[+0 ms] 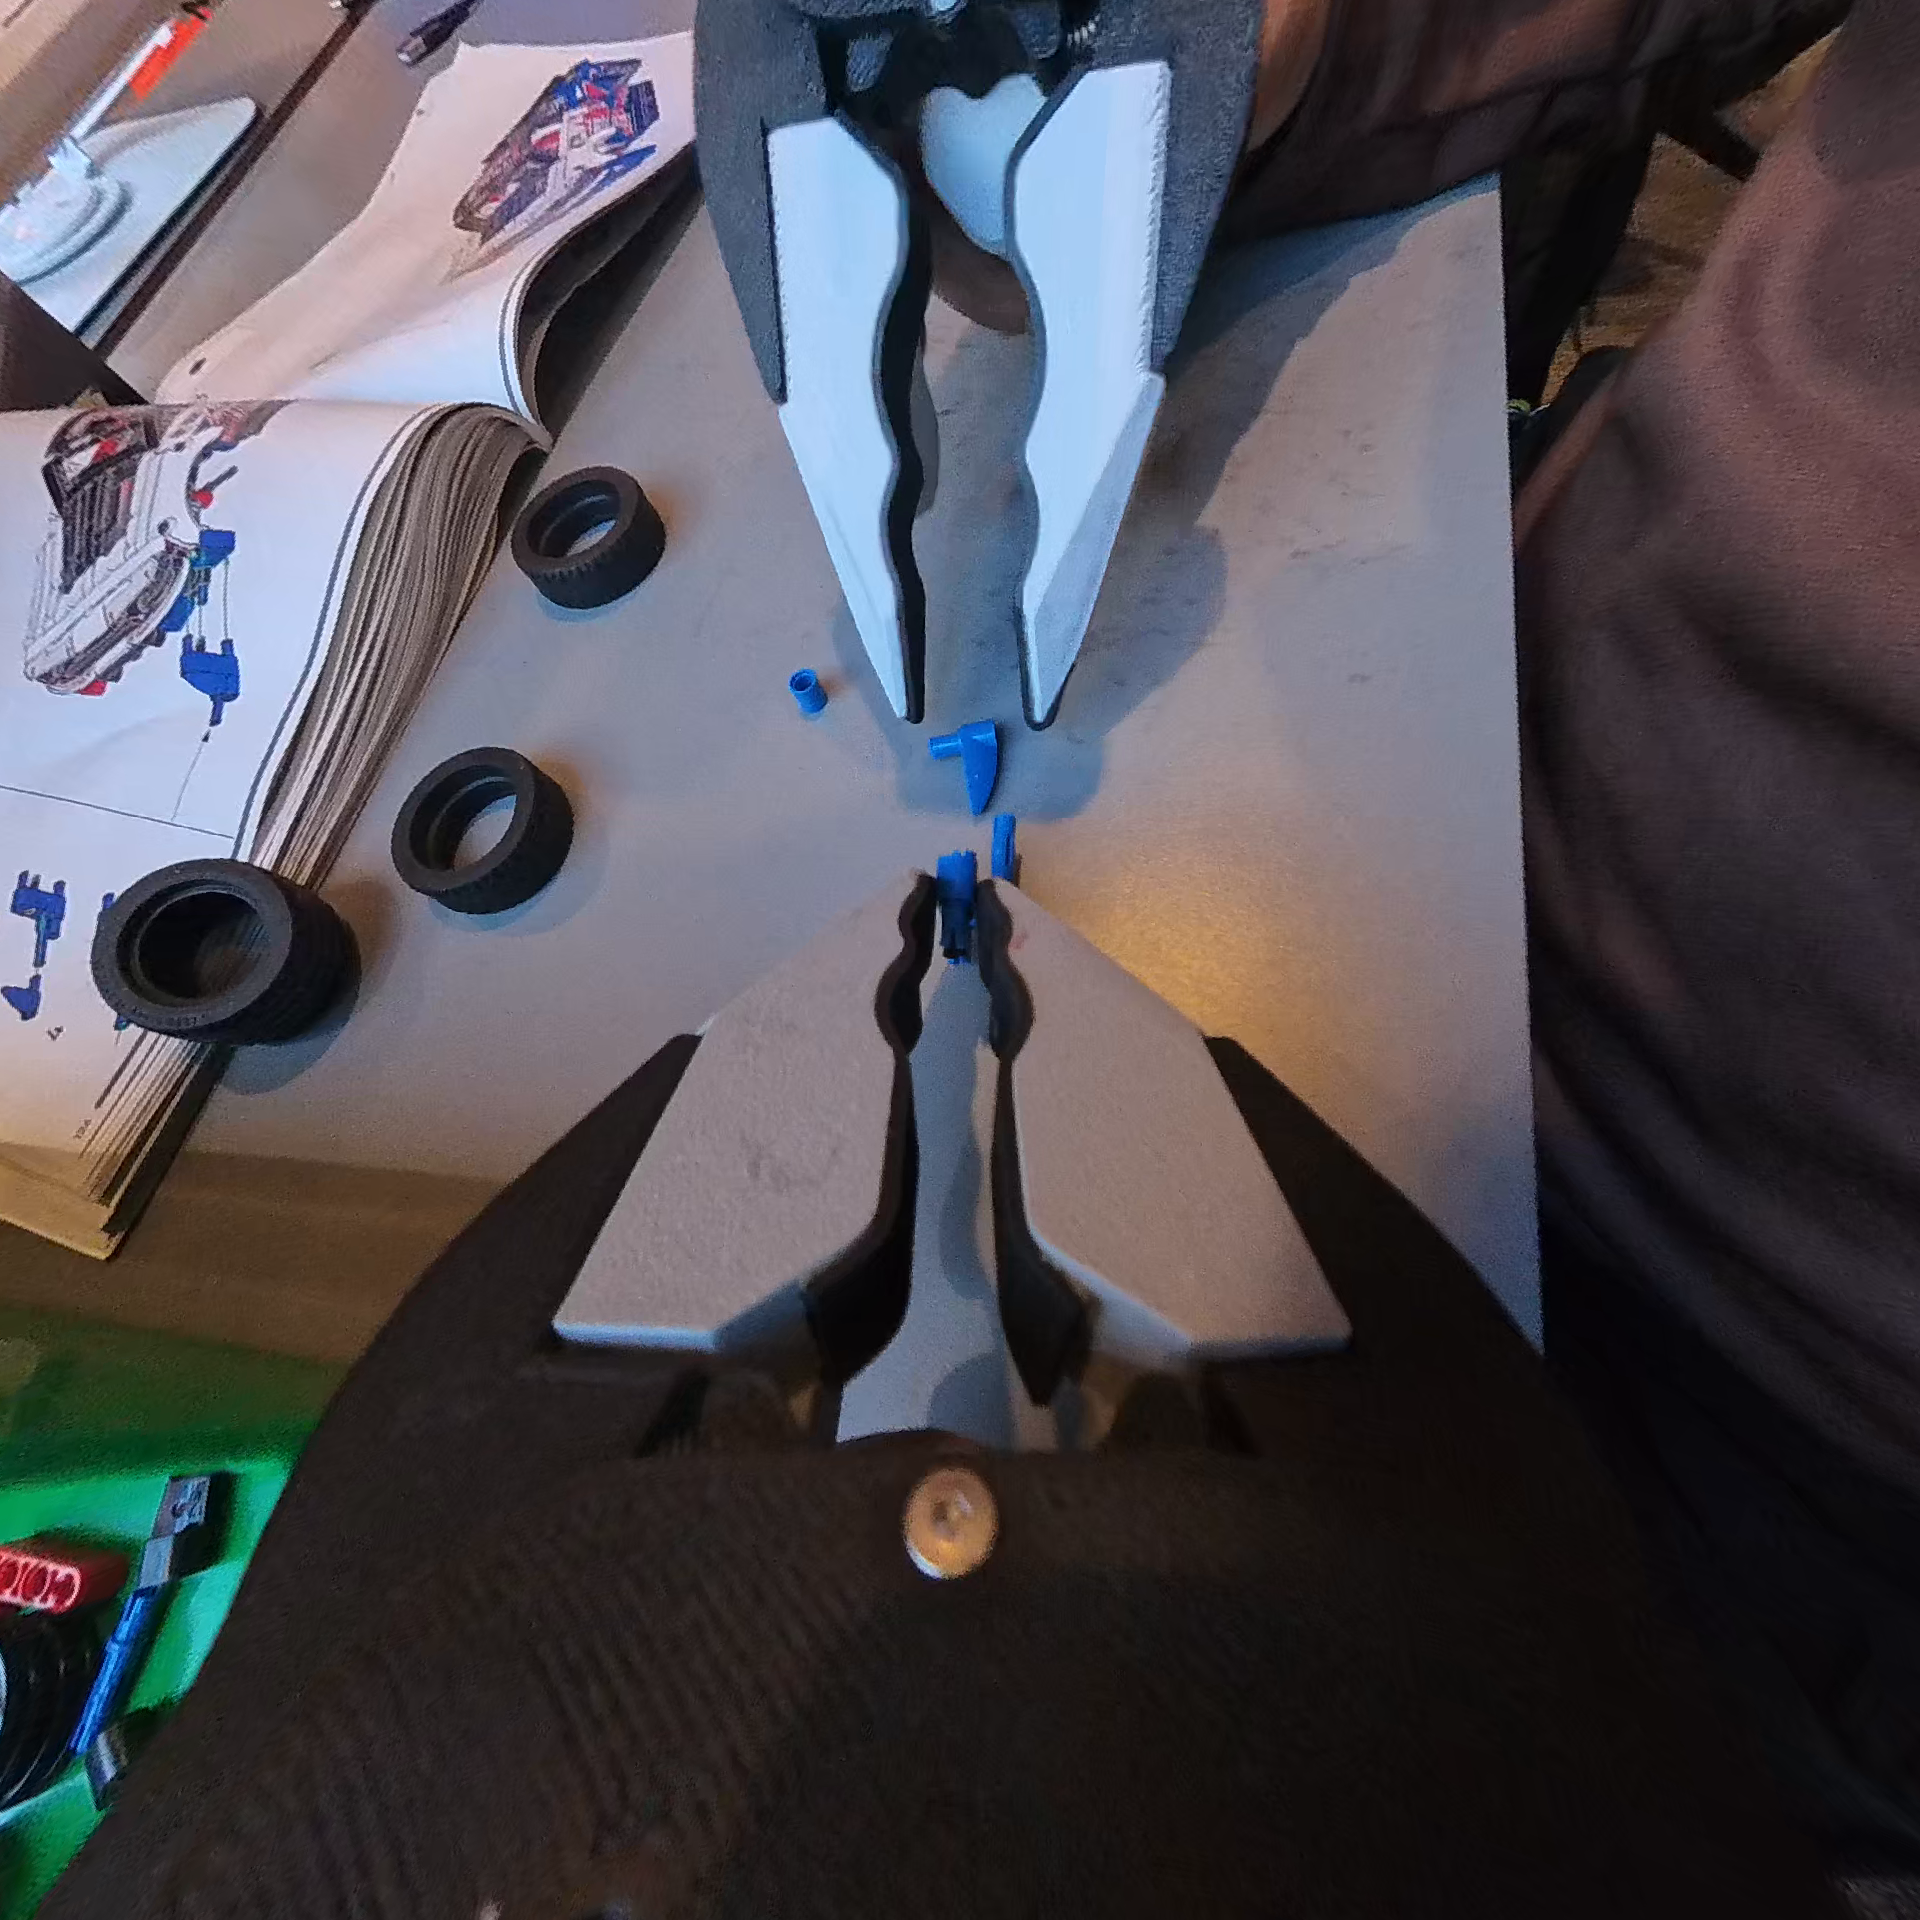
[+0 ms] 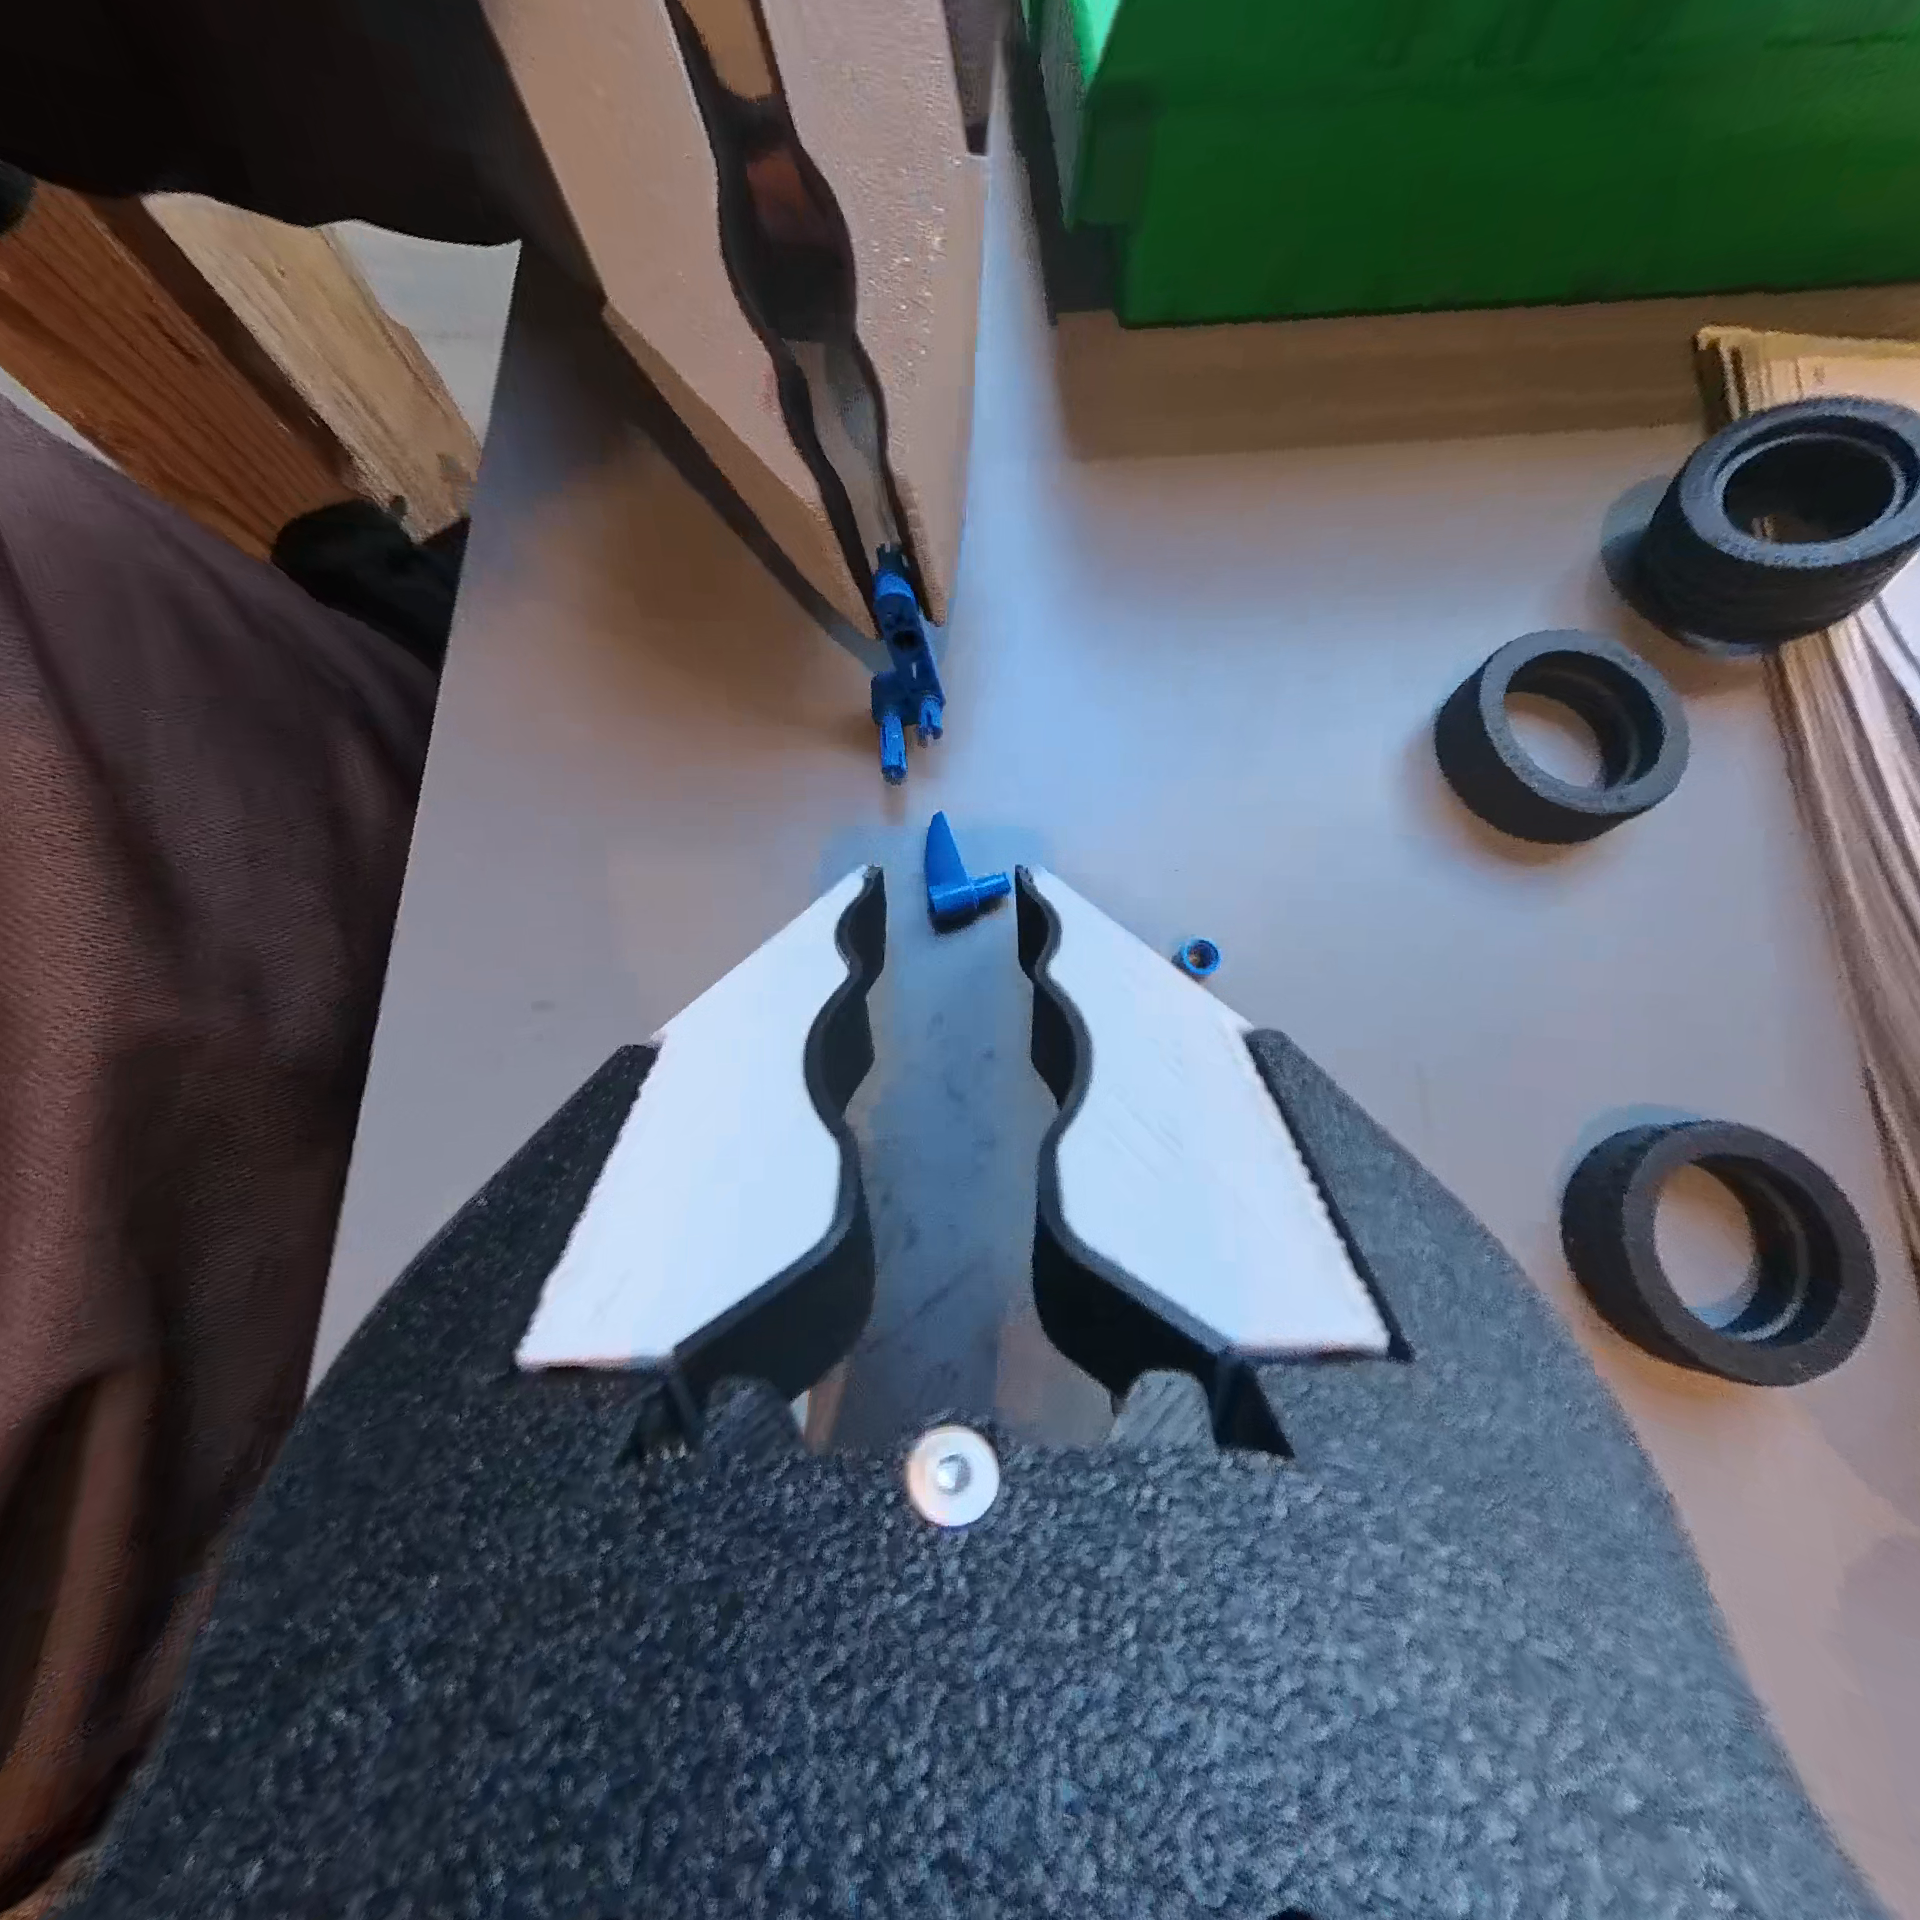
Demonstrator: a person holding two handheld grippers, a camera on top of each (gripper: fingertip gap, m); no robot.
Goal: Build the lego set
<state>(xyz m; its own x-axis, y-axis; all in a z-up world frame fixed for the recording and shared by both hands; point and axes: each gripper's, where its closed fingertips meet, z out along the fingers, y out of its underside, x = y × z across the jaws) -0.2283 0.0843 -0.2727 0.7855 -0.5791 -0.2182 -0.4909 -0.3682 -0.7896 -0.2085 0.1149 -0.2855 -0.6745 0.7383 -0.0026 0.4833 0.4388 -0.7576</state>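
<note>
Jaws of the left gripper pinch a small blue lego connector assembly near the grey table's edge by the person; opposite, the right gripper, jaws spread, flanks a loose blue wedge-shaped lego piece; three black rubber tyres lie beyond.

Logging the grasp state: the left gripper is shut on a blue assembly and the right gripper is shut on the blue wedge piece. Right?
Not quite. The right gripper is open; the blue wedge piece lies on the table between its fingertips, per the right wrist view. The left gripper does hold the blue assembly.
</note>
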